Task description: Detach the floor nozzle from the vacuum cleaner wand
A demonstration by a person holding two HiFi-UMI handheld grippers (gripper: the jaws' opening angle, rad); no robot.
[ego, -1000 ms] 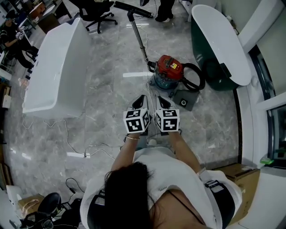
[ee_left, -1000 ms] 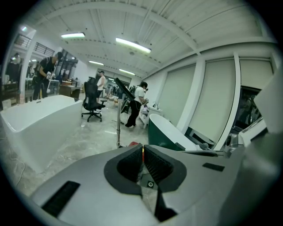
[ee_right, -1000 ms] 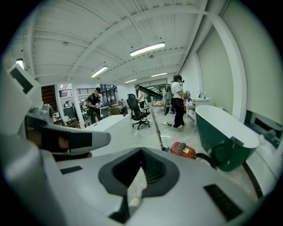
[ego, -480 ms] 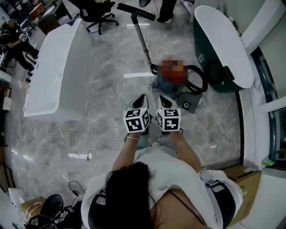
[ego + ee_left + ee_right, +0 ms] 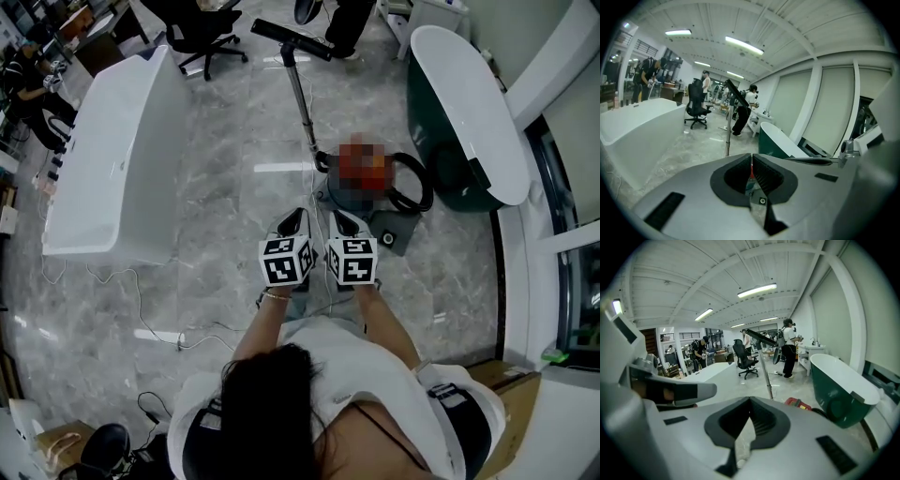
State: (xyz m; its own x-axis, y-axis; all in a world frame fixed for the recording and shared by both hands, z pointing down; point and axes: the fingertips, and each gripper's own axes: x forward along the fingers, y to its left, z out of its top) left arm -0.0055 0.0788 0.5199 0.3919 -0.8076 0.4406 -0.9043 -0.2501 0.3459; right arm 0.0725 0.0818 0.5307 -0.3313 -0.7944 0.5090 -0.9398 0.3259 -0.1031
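Left gripper (image 5: 293,219) and right gripper (image 5: 344,219), both clenched empty, hung short of the wand (image 5: 302,103), seemingly the approach step, with reaching its floor nozzle (image 5: 291,37) needed next.

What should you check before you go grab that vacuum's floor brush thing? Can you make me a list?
1. Floor nozzle joined to wand: ok, it sits on the wand's top end.
2. Left gripper and right gripper empty: ok, nothing is between the jaws of either.
3. Jaws open for grabbing: not ok, both pairs are shut.
4. Nozzle within reach: not ok, both grippers are well short of it.
5. Space around the nozzle free: not ok, a person stands right beside it.
6. Nozzle's release catch found: cannot tell, too small to see.
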